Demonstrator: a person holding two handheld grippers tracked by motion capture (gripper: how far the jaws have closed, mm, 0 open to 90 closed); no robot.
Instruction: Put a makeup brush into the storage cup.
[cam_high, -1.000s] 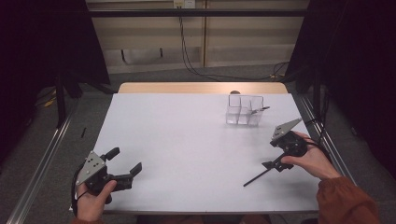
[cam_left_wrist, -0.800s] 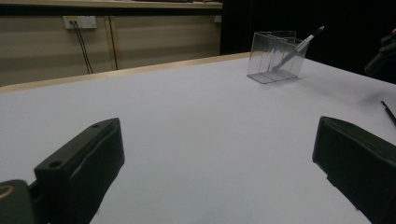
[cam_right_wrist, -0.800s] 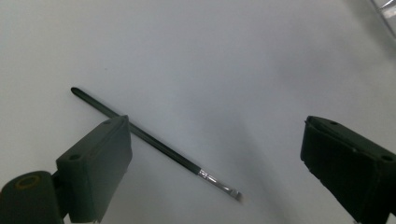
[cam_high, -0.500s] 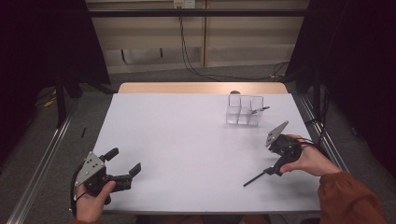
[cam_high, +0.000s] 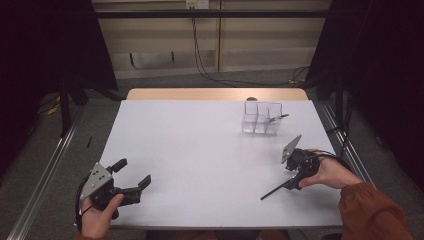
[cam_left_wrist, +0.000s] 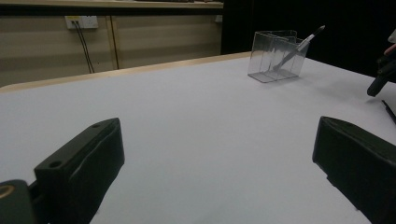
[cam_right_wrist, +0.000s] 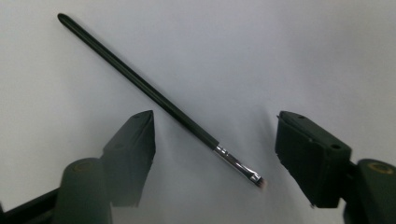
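**Right gripper view: jaws straddling a brush on the table**

The right gripper (cam_right_wrist: 212, 158) is hovering wide open over the thin black brush (cam_right_wrist: 154, 95), its bristle tip pointing to five o'clock. The pick-up is in hand; next comes lowering and closing on the handle. The left gripper (cam_high: 132, 175) is waiting open at seven o'clock of the table (cam_high: 200, 150).
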